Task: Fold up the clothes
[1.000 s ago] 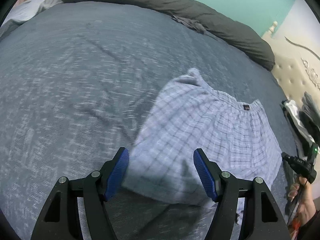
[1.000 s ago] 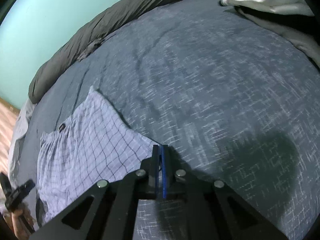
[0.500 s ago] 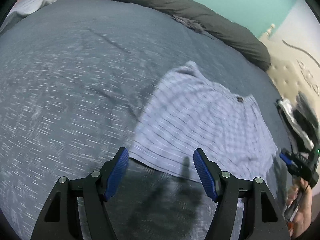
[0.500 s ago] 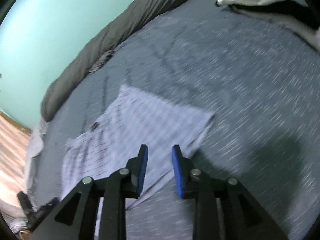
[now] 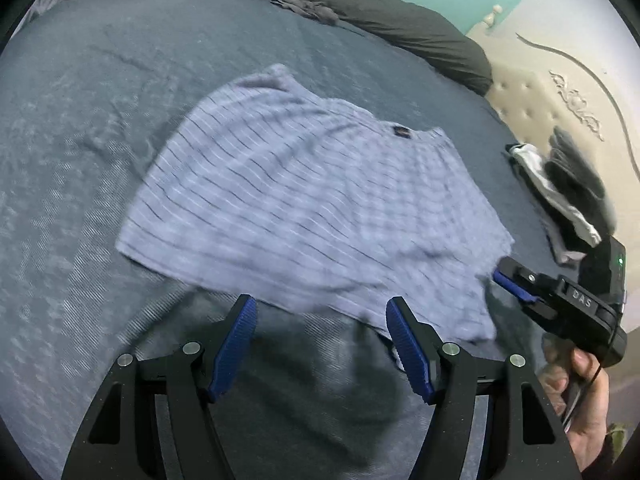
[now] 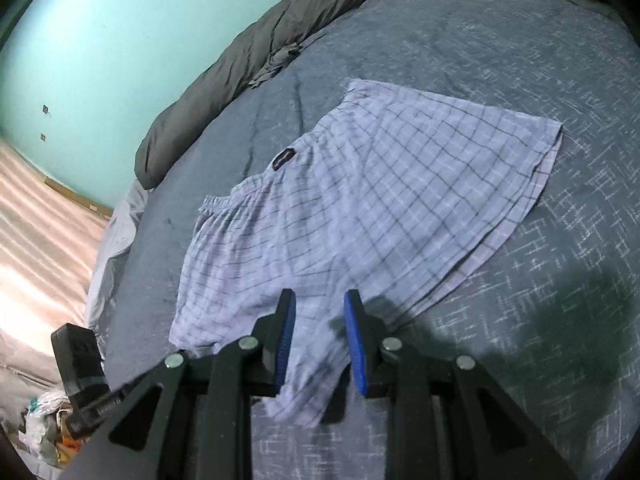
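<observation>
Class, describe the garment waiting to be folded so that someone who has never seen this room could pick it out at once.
Start at the dark blue-grey bedspread that covers the bed. Near its middle lies a pair of light blue checked cotton shorts, spread flat. Unlike the dark and white clothes piled by the cream headboard, it has thin dark grid lines, a gathered waistband and a small dark label.

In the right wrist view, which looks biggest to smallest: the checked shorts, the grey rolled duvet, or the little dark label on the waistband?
1. Checked shorts
2. Grey rolled duvet, though it lies farther off, so this ranking is unsure
3. Dark label, clearly smallest
</observation>
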The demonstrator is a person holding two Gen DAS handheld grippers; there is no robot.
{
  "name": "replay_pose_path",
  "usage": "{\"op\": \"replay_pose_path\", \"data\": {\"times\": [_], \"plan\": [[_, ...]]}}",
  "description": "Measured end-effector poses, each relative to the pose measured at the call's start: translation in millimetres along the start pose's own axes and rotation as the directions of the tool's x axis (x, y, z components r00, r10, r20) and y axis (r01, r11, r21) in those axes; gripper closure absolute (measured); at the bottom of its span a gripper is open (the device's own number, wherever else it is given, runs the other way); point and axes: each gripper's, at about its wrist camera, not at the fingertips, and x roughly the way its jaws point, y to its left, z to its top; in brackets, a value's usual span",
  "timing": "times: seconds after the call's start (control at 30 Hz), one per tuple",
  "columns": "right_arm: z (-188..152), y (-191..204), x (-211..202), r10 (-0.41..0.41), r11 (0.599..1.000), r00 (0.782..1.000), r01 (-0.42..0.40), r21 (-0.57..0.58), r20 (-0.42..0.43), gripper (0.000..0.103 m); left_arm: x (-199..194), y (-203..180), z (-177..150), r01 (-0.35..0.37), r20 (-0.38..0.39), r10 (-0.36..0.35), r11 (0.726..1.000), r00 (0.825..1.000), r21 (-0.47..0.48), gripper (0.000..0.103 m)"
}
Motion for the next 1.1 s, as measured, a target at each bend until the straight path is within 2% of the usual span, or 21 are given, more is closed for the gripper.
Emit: {"op": "replay_pose_path", "data": {"times": [0.13,0.4,0.6,0.63,0.67,0.73,0.8,0.87,0.97,1.1], "plan": [[-8.5,3.8,-7.2,-0.010,1.000,1.000,0.010,-0.025,-0.009,0.079,2.2,-16.7,-9.0,0.025,-0.017,-0.024,0.999,1.000,0.033,0.032],[-29.2,6.5,-3.9,0.014,0.998,0.996,-0.019,-0.062,-0.086,0.079,8.7,-42.9,-22.5,0.041,-0.046,-0.037,0.994,0.998,0.100,0.033],[-37.6,2.8,4.1,0.060,0.997,0.988,-0.066,-0.033,-0.140,0.080,14.6,-52.2,-29.5,0.057,-0.062,-0.049,0.991,0.997,0.122,0.057],[-38.4,3.9,4.9,0.070,0.996,0.987,-0.076,-0.036,-0.147,0.083,15.6,-52.6,-30.1,0.061,-0.064,-0.054,0.991,0.996,0.121,0.062],[-39.4,5.6,6.4,0.076,0.996,0.985,-0.084,-0.044,-0.156,0.089,16.9,-54.5,-30.7,0.067,-0.067,-0.058,0.989,0.996,0.129,0.073],[-41.1,7.5,7.8,0.078,0.995,0.984,-0.087,-0.053,-0.162,0.094,17.2,-56.0,-30.9,0.071,-0.068,-0.061,0.987,0.996,0.143,0.080],[-41.7,7.6,7.2,0.081,0.995,0.984,-0.090,-0.052,-0.160,0.097,16.8,-57.3,-31.6,0.079,-0.068,-0.069,0.986,0.995,0.150,0.094],[-40.3,8.6,4.0,0.079,0.994,0.985,-0.089,-0.062,-0.153,0.098,14.7,-57.8,-31.8,0.090,-0.066,-0.081,0.985,0.995,0.150,0.095],[-37.1,11.9,-5.3,0.071,0.992,0.988,-0.085,-0.096,-0.140,0.099,9.4,-59.4,-32.8,0.100,-0.058,-0.092,0.982,0.994,0.161,0.102],[-35.4,12.6,-15.3,0.075,0.989,0.989,-0.090,-0.114,-0.130,0.100,2.1,-61.1,-36.2,0.104,-0.049,-0.096,0.978,0.994,0.181,0.102]]}}
